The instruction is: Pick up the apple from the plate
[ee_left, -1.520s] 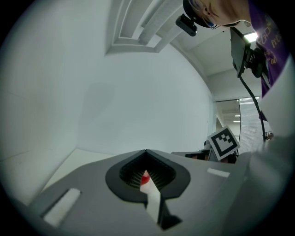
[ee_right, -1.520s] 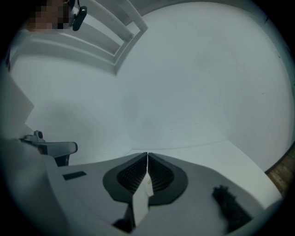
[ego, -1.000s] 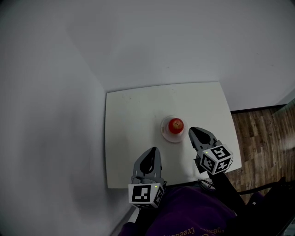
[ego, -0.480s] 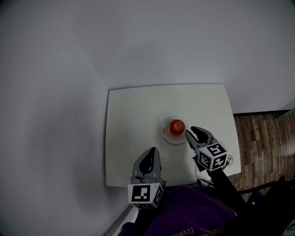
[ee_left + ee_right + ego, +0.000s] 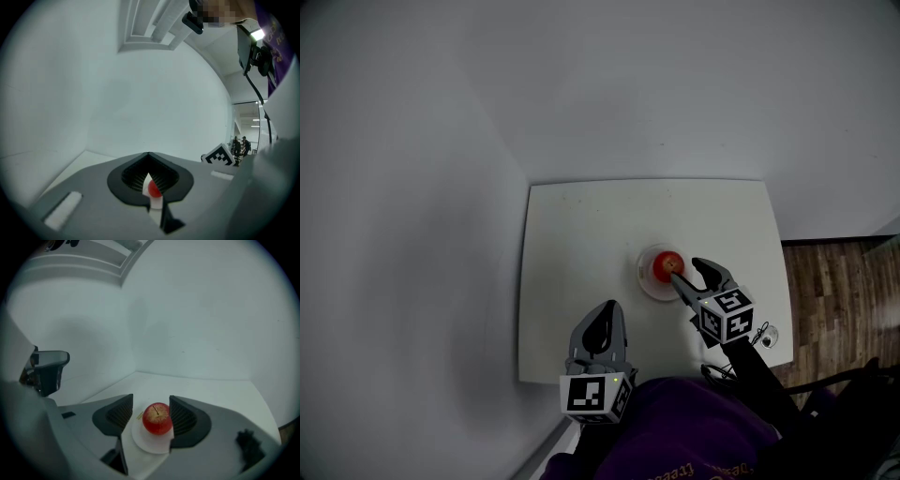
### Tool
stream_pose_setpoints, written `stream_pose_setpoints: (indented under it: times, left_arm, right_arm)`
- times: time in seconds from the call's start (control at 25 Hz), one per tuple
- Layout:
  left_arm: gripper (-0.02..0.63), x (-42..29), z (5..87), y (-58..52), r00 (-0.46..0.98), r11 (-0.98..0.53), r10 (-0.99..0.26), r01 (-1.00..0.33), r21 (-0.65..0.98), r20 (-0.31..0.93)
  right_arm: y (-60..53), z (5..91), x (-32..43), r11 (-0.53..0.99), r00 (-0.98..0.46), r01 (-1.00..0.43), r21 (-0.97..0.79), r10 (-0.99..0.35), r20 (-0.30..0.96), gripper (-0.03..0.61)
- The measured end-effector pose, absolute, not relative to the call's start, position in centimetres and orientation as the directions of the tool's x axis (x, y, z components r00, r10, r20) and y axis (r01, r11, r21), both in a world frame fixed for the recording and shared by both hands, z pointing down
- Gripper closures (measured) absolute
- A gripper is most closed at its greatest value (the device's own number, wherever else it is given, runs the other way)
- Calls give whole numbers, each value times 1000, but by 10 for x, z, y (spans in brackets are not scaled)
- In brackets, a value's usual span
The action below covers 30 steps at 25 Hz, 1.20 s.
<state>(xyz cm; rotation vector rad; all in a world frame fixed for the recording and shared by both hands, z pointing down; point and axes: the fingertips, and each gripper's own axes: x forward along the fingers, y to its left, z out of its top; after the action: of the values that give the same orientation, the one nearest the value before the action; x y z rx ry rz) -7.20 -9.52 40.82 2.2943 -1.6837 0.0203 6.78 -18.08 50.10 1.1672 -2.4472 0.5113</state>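
R gripper [image 5: 149, 404]: fingers [image 5: 186, 420] just opening, apple [image 5: 157, 418] between | apple on plate [image 5: 146, 445]

The apple [image 5: 157, 418] is red with yellow speckles, the plate [image 5: 148, 445] and table [image 5: 581, 244] white, the floor [image 5: 836, 281] brown wood-grain.

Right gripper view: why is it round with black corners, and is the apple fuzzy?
Right gripper view: the wide-angle lens bends the picture into a circle, leaving dark corners; the apple looks sharp. Head view: dim and greyish, darker toward its corners.
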Motion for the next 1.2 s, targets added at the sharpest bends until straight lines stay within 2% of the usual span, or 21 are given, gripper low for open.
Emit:
stream_pose_setpoints:
  times: [0.68, 1.2]
  left_arm:
    - [607, -76, 413, -110, 293, -244, -937, -939, 242, 190]
    - [607, -80, 417, -110, 283, -233, -938, -942, 242, 200]
  right_arm:
    - [-198, 536, 61, 612, -563, -781, -125, -602, 566, 272]
    - [-200, 558, 56, 632, -554, -767, -111, -566, 610, 252]
